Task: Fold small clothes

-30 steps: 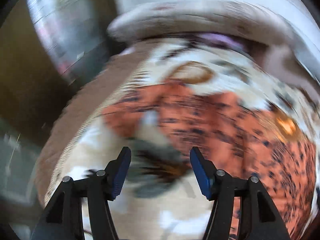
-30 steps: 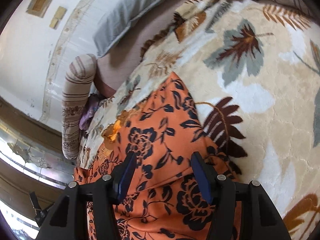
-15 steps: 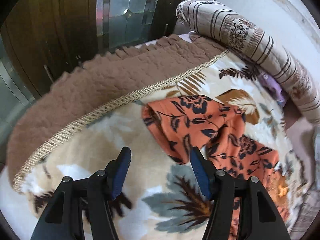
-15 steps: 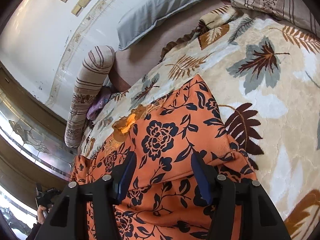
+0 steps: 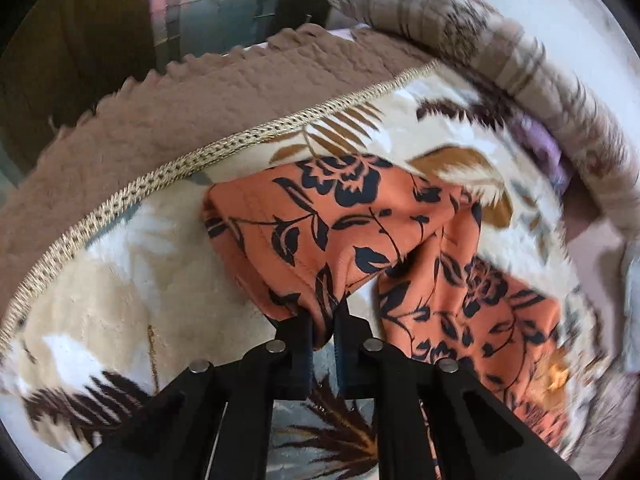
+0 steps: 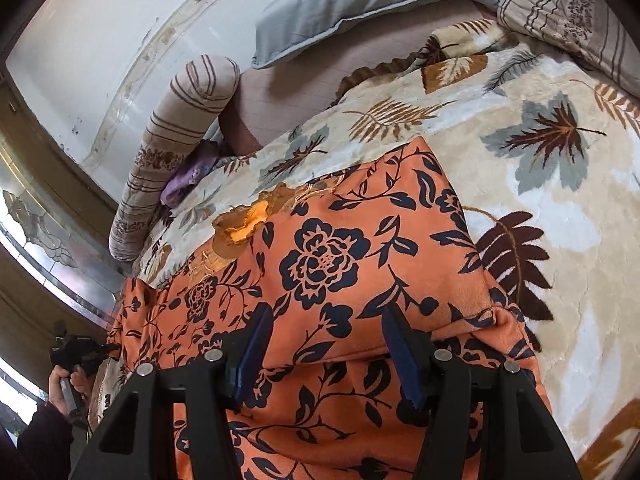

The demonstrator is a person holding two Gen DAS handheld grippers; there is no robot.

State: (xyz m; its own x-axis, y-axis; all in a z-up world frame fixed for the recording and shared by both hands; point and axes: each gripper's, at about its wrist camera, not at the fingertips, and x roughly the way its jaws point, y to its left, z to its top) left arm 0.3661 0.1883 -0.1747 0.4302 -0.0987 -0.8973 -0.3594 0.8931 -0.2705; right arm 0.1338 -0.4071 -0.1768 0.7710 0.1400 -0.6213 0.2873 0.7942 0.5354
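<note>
An orange garment with a black flower print (image 5: 344,220) lies on a cream leaf-patterned blanket (image 5: 120,280) on a bed. My left gripper (image 5: 323,322) is shut on a bunched corner of the garment, and the cloth trails away to the right. In the right wrist view the same garment (image 6: 328,264) spreads flat under my right gripper (image 6: 324,344), which is open just above it with nothing between the jaws. The left gripper and the hand holding it show at that view's far left (image 6: 80,354).
A striped bolster (image 6: 176,136) and a grey pillow (image 6: 360,4) lie by the white wall. Another striped pillow (image 6: 560,12) is at top right. A purple cloth (image 6: 188,176) sits by the bolster. The blanket's brown underside (image 5: 200,100) is turned over near a glass door.
My left gripper moved in to the garment's near corner and shut on it; it was open half a second ago. My right gripper stayed open over the garment.
</note>
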